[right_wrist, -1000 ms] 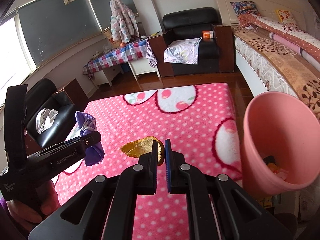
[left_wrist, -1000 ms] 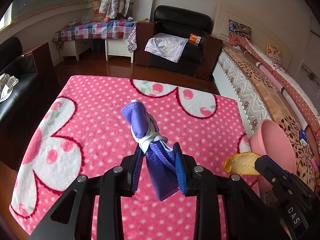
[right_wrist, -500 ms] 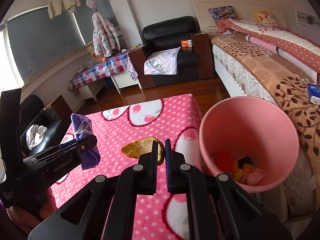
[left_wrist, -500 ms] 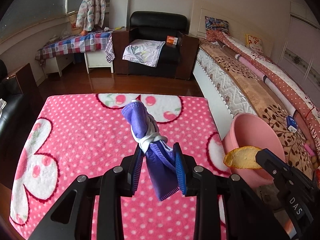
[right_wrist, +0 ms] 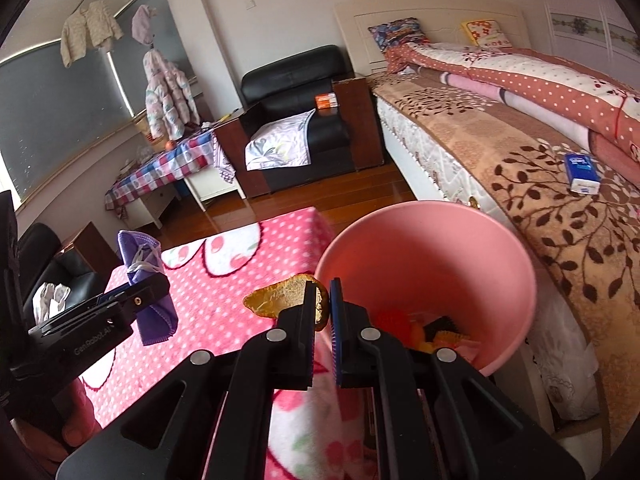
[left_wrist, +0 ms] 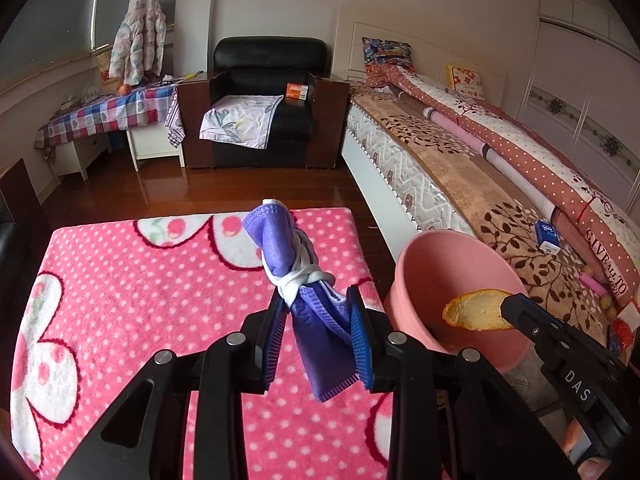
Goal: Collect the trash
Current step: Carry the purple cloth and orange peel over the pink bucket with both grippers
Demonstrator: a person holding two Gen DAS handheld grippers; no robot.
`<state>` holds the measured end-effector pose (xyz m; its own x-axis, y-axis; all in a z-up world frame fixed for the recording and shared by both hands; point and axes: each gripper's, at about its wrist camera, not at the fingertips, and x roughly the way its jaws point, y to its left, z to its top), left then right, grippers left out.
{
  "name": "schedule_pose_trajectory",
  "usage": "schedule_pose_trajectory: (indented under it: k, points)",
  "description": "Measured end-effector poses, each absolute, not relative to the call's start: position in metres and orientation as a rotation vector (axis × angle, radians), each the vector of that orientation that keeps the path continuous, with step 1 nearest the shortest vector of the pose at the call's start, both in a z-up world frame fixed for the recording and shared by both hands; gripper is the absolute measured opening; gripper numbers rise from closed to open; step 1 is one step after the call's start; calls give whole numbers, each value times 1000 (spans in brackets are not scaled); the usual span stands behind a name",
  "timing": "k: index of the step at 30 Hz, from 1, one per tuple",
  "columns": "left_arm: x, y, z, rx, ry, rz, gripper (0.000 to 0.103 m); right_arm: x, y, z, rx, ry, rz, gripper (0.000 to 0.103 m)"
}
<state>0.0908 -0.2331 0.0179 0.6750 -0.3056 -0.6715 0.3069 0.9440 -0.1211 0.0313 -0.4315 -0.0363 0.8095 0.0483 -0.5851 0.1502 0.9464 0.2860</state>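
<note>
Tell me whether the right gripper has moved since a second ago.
Yes. The right gripper, shut on the orange peel, has swung toward the pink bin, whose rim now sits directly ahead.

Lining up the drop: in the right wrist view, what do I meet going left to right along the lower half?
left gripper holding the purple mask → orange peel in the right gripper → pink bin → bed

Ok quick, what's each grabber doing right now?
Left gripper: closed on the rolled purple face mask.
Right gripper: closed on an orange peel, beside the pink bin.
</note>
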Motion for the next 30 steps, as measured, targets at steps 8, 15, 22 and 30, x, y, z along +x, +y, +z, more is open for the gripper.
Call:
schedule_pose_trajectory:
  k: [8,15,22,30]
  points:
    - [91,-262,24,19,732,-424,30,27,-454,-39,350,620,-113,7]
    - [91,-294,24,55,721,-476,30,26,-471,-46,361,629,-153,7]
    - [91,-323,18,91,723,-520,30,28,-483,-54,362,647,-183,7]
    - [96,-349,7,121,741,-549,30,33,-493,-63,363,668,-213,7]
